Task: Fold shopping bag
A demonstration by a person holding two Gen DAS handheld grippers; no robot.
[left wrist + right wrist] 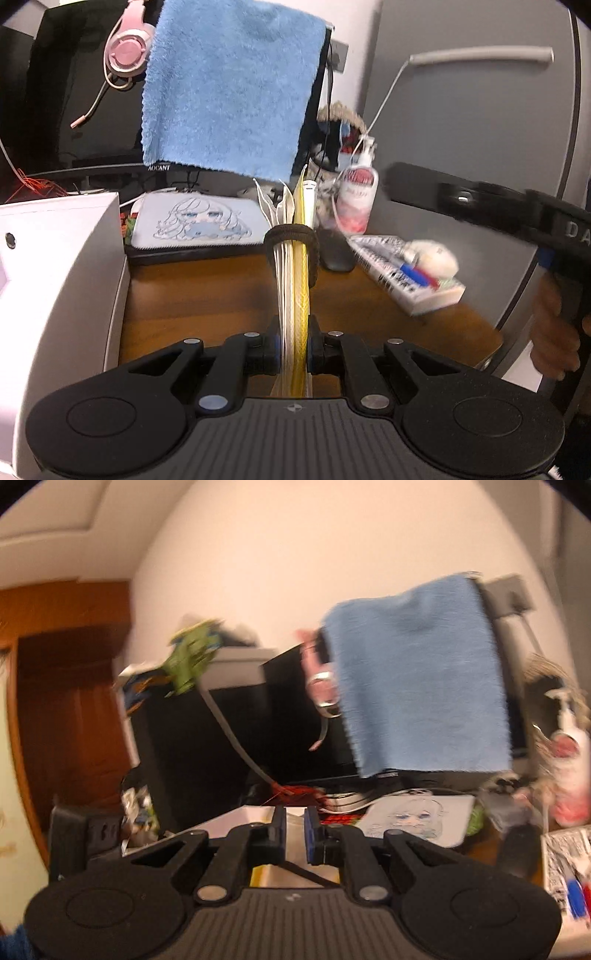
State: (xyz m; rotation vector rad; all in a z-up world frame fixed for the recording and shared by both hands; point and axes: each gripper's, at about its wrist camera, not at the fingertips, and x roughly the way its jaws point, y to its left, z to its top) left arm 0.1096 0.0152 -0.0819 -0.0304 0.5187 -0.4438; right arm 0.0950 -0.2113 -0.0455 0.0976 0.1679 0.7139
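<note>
Pinching folded shopping bag point(293, 295), left hand-held gripper point(293, 349), right hand-held gripper point(294, 830) slightly parted, empty.

Both wrist views face the cluttered desk – sharing the blue towel point(229, 88) point(417, 675) (right view blurred).

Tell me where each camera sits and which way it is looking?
Left wrist: sits on the left gripper, looking along it over the wooden desk at the folded shopping bag it clamps; the right gripper and a hand show.
Right wrist: sits on the right gripper, tilted up toward the wall; its fingers hold nothing.
Both see the blue towel hung on the monitor and the pump bottle.
</note>
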